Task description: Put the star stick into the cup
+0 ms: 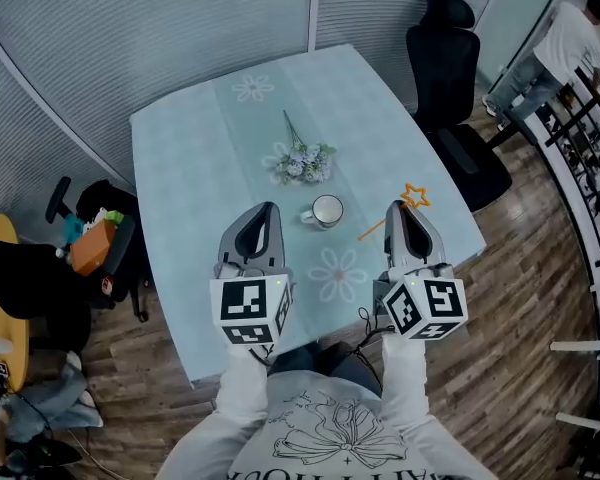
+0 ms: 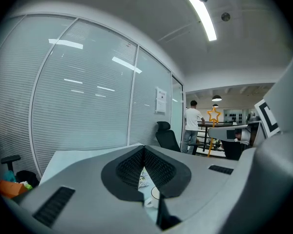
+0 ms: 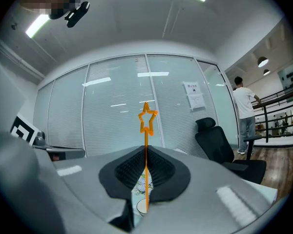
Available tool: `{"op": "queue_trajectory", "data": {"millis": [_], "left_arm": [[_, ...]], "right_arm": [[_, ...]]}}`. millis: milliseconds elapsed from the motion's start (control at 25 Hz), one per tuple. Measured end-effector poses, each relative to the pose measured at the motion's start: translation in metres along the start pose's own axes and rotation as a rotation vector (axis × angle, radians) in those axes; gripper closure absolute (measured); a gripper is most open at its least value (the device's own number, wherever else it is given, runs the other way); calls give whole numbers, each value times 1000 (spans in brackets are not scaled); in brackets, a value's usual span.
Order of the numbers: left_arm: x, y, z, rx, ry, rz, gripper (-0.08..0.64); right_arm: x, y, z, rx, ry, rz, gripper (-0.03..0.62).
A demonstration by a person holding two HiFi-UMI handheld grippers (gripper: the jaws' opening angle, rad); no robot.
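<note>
The right gripper (image 1: 404, 211) has its jaws closed on the star stick (image 1: 415, 196). In the right gripper view the thin orange shaft (image 3: 146, 155) runs straight up between the ribbed pads, which press on it from both sides. The star stands above the jaw tips and the tail pokes out below them.

In the head view the stick is held off the table (image 1: 190, 168), slanted. The star is at the far right side of the gripper, and the tail points out to the left toward the cup (image 1: 327, 211). The tail is near the cup but apart from it, and the stick is not in the cup.

The white cup sits upright on the table between the two grippers, a little ahead of them, with its handle turned to the left.

The left gripper (image 1: 267, 211) hovers over the table left of the cup. Its jaws are closed together at the tips with nothing between them, as the left gripper view shows (image 2: 144, 150).

A bunch of flowers (image 1: 302, 160) lies beyond the cup. A black chair (image 1: 450, 68) stands past the table's far right edge, and a person (image 1: 565, 48) stands further off.
</note>
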State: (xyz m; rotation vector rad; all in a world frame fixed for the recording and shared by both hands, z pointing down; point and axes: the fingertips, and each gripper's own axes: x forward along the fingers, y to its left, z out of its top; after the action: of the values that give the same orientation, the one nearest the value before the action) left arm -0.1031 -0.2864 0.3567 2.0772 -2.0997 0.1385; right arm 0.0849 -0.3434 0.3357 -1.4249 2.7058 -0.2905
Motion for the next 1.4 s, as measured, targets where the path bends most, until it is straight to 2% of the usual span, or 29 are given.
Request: {"op": "queue_trajectory", "data": {"millis": [360,800,1400], "left_arm": [[22,14,-22,-28,55,37,554],[48,36,-46,-78,108,122,554],[84,40,-85,-102,190,169,554]], "right_arm": [[39,2,-19,22,43,58,577],[95,6,-47,31,126,164,577],[139,-6,-108,66,258,242,577]]}}
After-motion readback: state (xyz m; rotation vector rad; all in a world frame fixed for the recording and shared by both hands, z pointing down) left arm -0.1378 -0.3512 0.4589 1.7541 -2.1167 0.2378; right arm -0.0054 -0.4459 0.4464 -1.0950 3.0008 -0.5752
